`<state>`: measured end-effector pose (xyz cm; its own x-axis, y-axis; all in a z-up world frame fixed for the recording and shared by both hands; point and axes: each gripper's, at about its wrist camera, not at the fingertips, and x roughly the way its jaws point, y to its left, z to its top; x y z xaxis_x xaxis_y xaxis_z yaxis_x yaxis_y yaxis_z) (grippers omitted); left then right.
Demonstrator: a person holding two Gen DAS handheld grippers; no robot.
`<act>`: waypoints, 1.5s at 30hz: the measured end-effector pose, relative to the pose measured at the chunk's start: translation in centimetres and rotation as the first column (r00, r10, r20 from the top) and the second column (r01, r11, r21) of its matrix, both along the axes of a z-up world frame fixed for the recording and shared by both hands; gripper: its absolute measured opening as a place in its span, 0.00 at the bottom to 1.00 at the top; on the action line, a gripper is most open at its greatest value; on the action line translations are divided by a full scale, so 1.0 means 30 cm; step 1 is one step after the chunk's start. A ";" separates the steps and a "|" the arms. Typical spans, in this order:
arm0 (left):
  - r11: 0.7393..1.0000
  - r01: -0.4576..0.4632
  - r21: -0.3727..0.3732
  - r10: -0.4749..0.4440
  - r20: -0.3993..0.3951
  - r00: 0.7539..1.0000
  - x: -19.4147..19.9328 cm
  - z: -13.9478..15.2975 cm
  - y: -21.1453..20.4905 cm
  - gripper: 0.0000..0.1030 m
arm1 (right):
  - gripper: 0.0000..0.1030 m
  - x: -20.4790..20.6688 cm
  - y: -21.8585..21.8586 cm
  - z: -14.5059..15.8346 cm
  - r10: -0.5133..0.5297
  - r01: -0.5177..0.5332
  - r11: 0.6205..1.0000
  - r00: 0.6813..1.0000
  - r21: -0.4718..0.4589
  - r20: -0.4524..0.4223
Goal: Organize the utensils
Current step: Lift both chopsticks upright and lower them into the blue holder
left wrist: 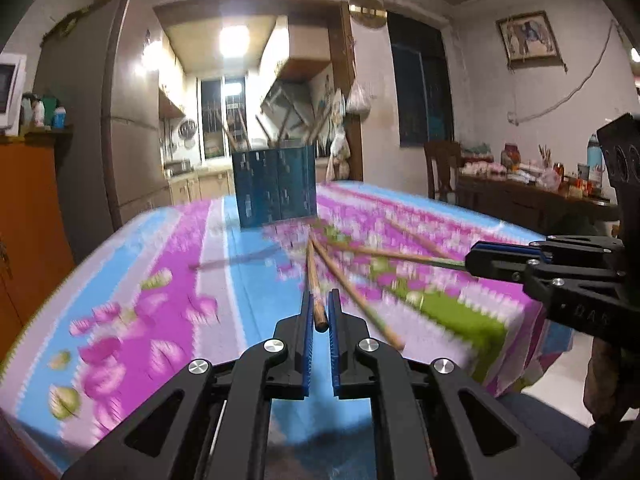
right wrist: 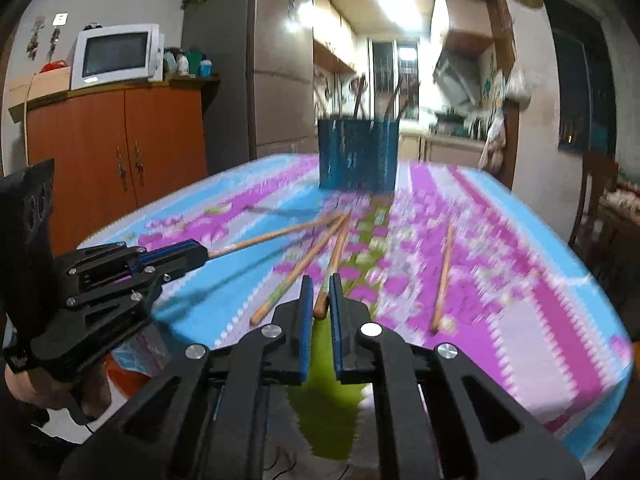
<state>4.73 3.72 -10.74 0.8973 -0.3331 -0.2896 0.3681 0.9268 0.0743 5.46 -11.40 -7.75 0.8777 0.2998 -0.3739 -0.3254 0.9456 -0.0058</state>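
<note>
While both grippers clench one chopstick each near table's (right wrist: 520, 280) front edge, left gripper (left wrist: 319, 316) on chopstick (left wrist: 313, 276), right gripper (right wrist: 321, 300) on second chopstick (right wrist: 335, 264); holder (right wrist: 357, 156) at far edge. Risk: thin end-grips let sticks pivot, slip, snag loose chopsticks (right wrist: 442, 280).

Table (right wrist: 540, 300): holder (right wrist: 358, 156) stands at far middle, sticks (right wrist: 394, 98) upright in it. Before the holder, four chopsticks lie on the cloth, three fanning from a shared far point toward the near edge. Left chopstick (right wrist: 276, 234) ends in left tongs (right wrist: 200, 254); centre chopstick (right wrist: 334, 268) ends between right tongs (right wrist: 319, 300); a third (right wrist: 296, 274) lies between those two. Fourth chopstick (right wrist: 443, 280) lies apart, to the right. Cabinet (right wrist: 116, 148) stands left of table, microwave (right wrist: 116, 56) on it.
</note>
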 end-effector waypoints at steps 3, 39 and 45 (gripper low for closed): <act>1.000 0.010 -0.006 -0.009 0.073 0.997 -0.026 0.084 -0.002 0.08 | 0.05 -0.024 -0.020 0.083 0.000 0.000 1.000 0.998 -0.007 0.065; 0.997 0.028 -0.072 -0.019 0.131 0.991 0.527 0.805 -0.021 0.08 | 0.05 0.522 -0.118 0.746 0.101 -0.105 0.994 0.981 0.015 0.164; 0.996 0.008 -0.092 0.005 0.142 0.990 0.625 0.958 0.003 0.08 | 0.05 0.645 -0.151 0.906 0.091 -0.103 0.993 0.981 0.063 0.172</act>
